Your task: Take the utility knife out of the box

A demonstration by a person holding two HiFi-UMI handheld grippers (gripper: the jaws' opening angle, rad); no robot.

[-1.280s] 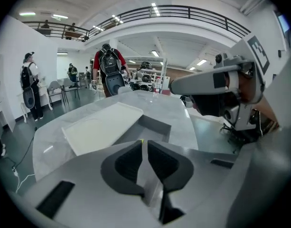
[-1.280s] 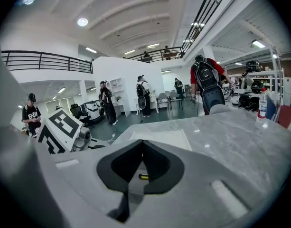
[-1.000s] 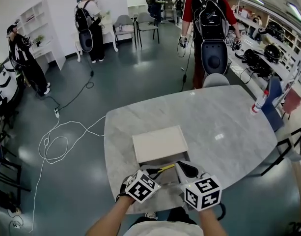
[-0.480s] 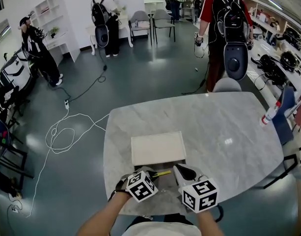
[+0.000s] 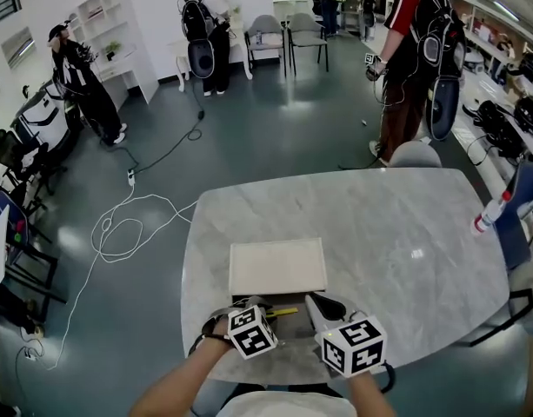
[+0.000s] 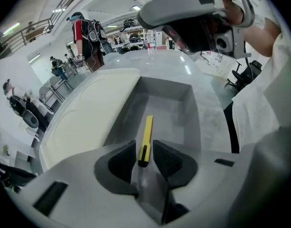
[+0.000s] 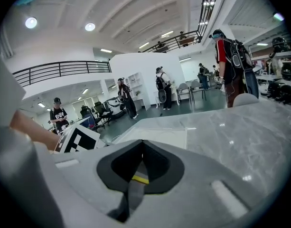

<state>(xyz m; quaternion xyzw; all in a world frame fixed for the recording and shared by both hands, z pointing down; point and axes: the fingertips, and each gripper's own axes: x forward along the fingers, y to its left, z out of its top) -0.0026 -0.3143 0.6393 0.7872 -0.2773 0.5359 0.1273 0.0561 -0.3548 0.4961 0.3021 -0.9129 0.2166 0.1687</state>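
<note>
A yellow utility knife [image 6: 146,137] lies flat in the open grey box [image 6: 185,96], whose white lid [image 6: 88,118] lies alongside. My left gripper [image 6: 145,150] points steeply down into the box. Its jaws are opening, and the knife's near end sits between the pads with a gap on each side. From the head view, the knife [image 5: 288,311] shows between the left gripper [image 5: 259,307] and the right gripper [image 5: 313,301] at the table's near edge. The right gripper [image 7: 143,145] hovers beside the box, jaws together and empty; a yellow strip of the knife [image 7: 140,179] shows below them.
The grey marble table [image 5: 388,233] spreads ahead and right, with a white red-capped bottle [image 5: 485,220] at its right edge. A chair [image 5: 416,153] stands at the far side. Several people with backpack rigs stand beyond, and cables [image 5: 118,233] lie on the floor.
My left gripper has sunk toward the box and tipped further down. The knife's yellow body now shows flat rather than slanted. The right gripper has shifted slightly.
</note>
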